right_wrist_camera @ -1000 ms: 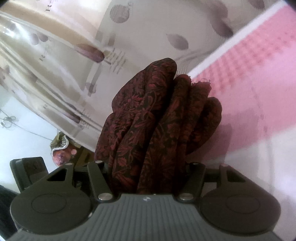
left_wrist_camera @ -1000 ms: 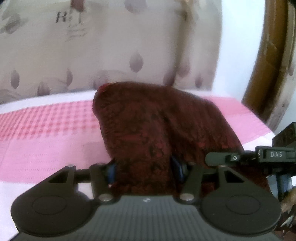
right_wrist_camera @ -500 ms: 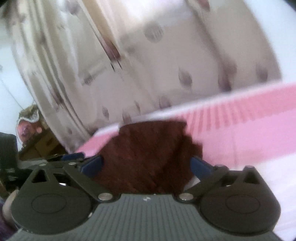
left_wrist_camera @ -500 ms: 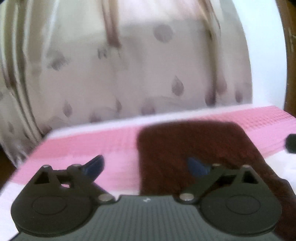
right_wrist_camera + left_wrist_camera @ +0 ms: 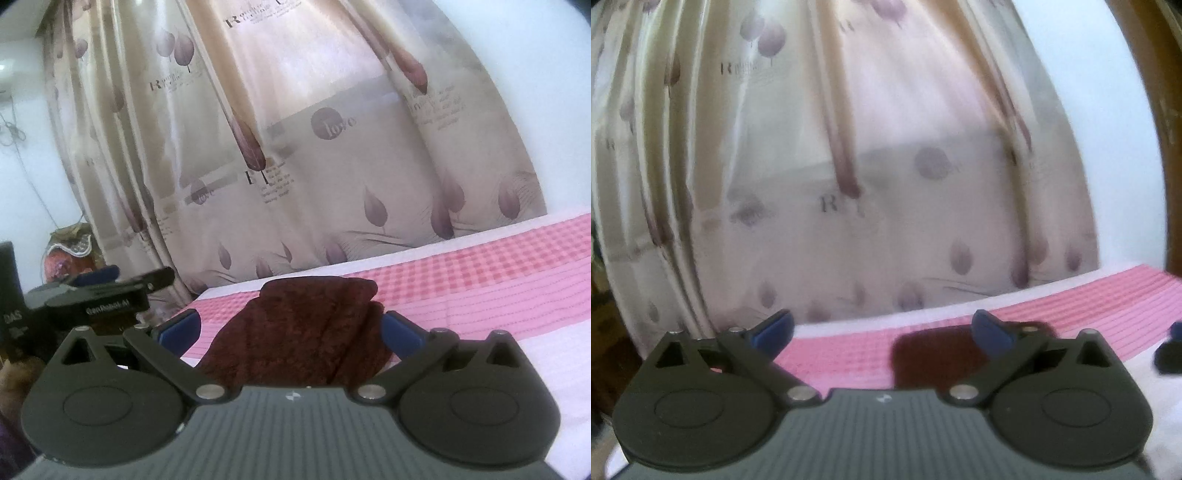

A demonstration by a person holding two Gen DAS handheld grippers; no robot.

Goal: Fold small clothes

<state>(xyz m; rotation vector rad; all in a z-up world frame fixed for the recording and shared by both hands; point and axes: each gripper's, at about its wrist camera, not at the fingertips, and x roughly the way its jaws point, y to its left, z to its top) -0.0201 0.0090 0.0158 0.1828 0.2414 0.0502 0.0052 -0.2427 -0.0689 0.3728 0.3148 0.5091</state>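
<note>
The dark red patterned garment (image 5: pixel 306 332) lies folded into a loose bundle on the bed (image 5: pixel 480 280), on its pink checked cover and close to the far edge, where a white strip of bedding runs along below the curtain (image 5: pixel 295 147). In the right wrist view the bundle shows several lengthwise folds and sits straight ahead of the right gripper (image 5: pixel 291 330), reaching back between the two blue fingertips (image 5: pixel 400 332) — the cloth lies on the cover and neither pad presses on it. That gripper's jaws stand spread as wide as they go, having just opened, and nothing is clamped in them.

In the left wrist view only a blurred dark patch of the garment (image 5: pixel 931 354) shows, low and right of centre on the pink cover, partly behind the right-hand blue fingertip (image 5: pixel 993 332). The left gripper (image 5: pixel 882 330) is likewise spread wide, its jaws having just opened further, and it holds nothing — the garment lies beyond and below the pads, apart from them.

The left gripper (image 5: pixel 103 295) also appears at the left side of the right wrist view, a black body with white lettering, off the bed's left edge and beside the bundle without touching it. Behind the bed hangs the pale curtain printed with purple leaves and lettering, with a white wall (image 5: pixel 546 92) to its right.
</note>
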